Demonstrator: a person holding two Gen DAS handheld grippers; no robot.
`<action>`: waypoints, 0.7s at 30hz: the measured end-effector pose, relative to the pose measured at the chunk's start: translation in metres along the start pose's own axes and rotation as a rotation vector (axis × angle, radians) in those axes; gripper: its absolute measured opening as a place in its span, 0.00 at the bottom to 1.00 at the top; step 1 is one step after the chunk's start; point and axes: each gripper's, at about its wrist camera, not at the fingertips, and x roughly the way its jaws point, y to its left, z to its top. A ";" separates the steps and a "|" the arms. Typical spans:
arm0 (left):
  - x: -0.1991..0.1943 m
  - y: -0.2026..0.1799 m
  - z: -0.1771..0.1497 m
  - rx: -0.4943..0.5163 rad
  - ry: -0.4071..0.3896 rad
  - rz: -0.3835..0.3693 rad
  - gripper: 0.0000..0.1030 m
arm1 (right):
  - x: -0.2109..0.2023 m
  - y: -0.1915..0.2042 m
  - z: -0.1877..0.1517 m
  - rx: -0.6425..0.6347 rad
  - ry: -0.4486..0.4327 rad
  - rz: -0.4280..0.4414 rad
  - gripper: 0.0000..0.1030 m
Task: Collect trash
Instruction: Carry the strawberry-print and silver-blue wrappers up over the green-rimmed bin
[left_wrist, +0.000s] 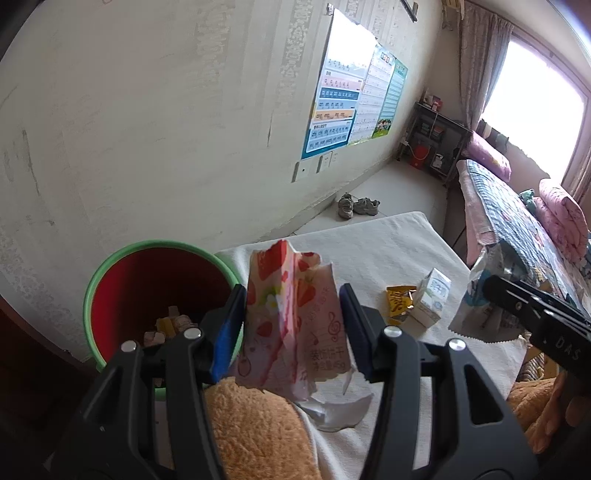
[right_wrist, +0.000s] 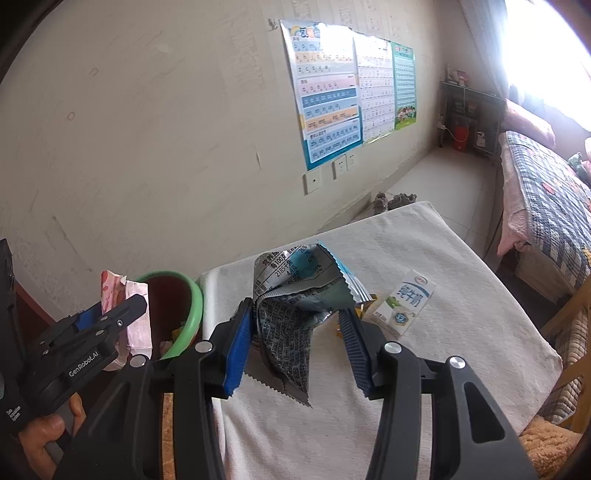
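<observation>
Pink wrapper (left_wrist: 291, 317) stands upright, pinched in the left gripper (left_wrist: 291, 328), bin (left_wrist: 110, 266) just left of its jaws; right gripper (right_wrist: 291, 343) pinches the silver packet (right_wrist: 291, 314), farther off.

The yellow wrapper (right_wrist: 365, 301) shows only as a sliver at two o'clock of the silver bag (right_wrist: 291, 314), which covers the rest. The bin (left_wrist: 110, 273) has its near rim behind the left gripper (left_wrist: 293, 325), and its contents (left_wrist: 170, 325) are too small to name. Poster (right_wrist: 325, 92) print is too fine to read. The window (left_wrist: 535, 110) is blown out white. The bed (left_wrist: 517, 221) runs off the edge at three o'clock. Shelf items (left_wrist: 432, 144) are too small to tell.
</observation>
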 end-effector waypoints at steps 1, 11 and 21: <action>0.000 0.003 0.000 -0.002 -0.001 0.004 0.48 | 0.001 0.002 0.000 -0.004 0.003 0.003 0.45; -0.001 0.027 0.003 -0.027 -0.008 0.037 0.48 | 0.012 0.028 0.003 -0.047 0.020 0.033 0.45; 0.003 0.044 0.003 -0.033 -0.005 0.076 0.48 | 0.022 0.047 0.005 -0.092 0.039 0.051 0.45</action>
